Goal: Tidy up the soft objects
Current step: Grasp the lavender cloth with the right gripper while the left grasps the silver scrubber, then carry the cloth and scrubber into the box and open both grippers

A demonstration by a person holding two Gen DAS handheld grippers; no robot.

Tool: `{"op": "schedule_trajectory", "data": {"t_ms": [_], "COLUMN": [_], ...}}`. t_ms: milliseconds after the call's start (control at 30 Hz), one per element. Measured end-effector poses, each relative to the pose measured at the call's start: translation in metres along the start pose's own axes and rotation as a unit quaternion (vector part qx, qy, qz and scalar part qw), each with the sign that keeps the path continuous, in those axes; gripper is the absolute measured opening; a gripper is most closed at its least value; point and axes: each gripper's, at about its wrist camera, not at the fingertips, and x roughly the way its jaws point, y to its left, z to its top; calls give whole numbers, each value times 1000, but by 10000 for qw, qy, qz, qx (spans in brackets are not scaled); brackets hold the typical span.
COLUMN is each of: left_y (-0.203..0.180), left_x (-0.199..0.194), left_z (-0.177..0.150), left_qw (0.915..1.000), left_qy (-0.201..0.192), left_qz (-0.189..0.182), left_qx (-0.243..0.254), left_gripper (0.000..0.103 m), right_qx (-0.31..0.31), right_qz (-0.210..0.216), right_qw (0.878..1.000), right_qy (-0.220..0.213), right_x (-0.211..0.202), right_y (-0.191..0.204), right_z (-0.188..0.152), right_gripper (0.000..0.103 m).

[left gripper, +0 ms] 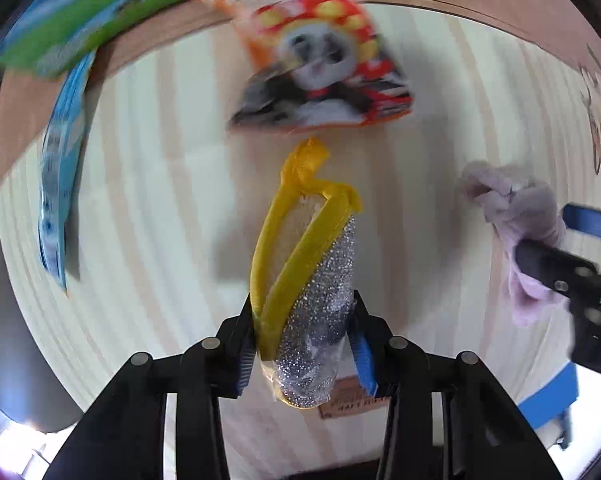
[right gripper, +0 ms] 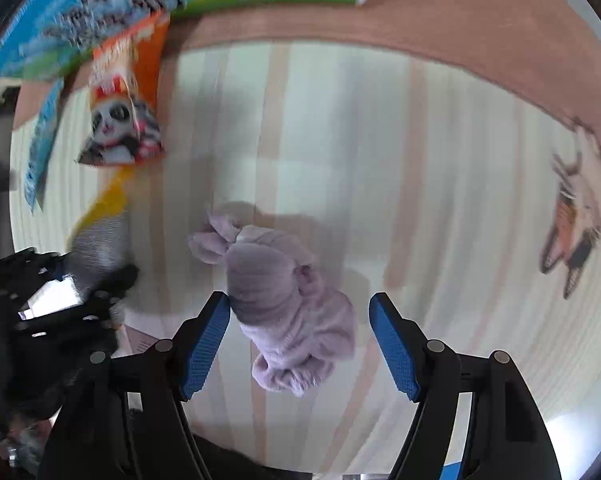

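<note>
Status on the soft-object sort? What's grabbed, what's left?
Done: nothing visibly sorted yet. In hand: left gripper is shut on the silver scouring pad with yellow mesh. Right gripper is open, straddling the lilac cloth, not yet gripped. Left: grasp the cloth and place both. The panda snack bag lies untouched.

A silver glittery scouring pad wrapped in a yellow mesh sleeve with a knotted end (left gripper: 312, 276) is standing up and away from the left wrist camera, its lower end pinched between two blue-padded fingers and its knotted yellow tip pointing toward the far side of the striped surface. A crumpled pale lilac knitted cloth bundle (right gripper: 284, 304) is lying on the pale striped tablecloth, bunched into soft folds with a twisted end at its upper left, sitting between the spread blue pads without being squeezed.
</note>
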Motion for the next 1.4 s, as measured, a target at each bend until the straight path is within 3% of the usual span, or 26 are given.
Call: {"op": "schedule_trajectory", "data": {"t_ms": [33,67,100,233,400,500,633,733,833,933,1100,1233,1400], "left_y": [6,13,19,36,41,47,60,86,116,139,168,166,160], "left_x": [0,1,2,3,-5,-53,-136,-197,-227,-238,-208,-180,-151], "left_z": [-2,-4,-6,-13,-16,-14,0,33,74,118,188,207,223], "left_qw": [9999,9998,9996,9987,9979,9959,9899,9855,9846,9861,9899,9924,9920], "left_qy": [-5,-38,-44,-123,-222,-543,-1129,-1417,-1511,-1356,-573,-157,246], "left_qz": [41,109,114,43,-54,-348,-639,-734,-571,-476,-678,-573,-689], "left_qx": [-101,-186,-260,-490,-611,-635,-570,-582,-665,-838,-1105,-1077,-1027], "left_gripper": [38,38,37,36,34,34,34,34,34,34,34,34,37], "right_qx": [8,81,145,458,859,863,637,477,359,407,619,715,773], "right_qz": [76,193,251,142,413,715,1133,1380,1517,1584,1883,1877,1897], "right_qw": [9999,9997,9994,9988,9954,9937,9897,9835,9777,9734,9711,9735,9749], "right_qy": [83,143,176,100,90,-60,-606,-1068,-1407,-1602,-1328,-1089,-869], "right_x": [6,10,13,17,13,-11,-83,-144,-194,-218,-207,-173,-136], "right_y": [1,2,3,9,11,14,31,43,59,81,97,103,108], "right_z": [0,0,-1,-7,-19,-23,-11,13,55,104,164,190,200], "right_gripper": [69,50,47,45,43,43,43,43,43,43,43,43,43]}}
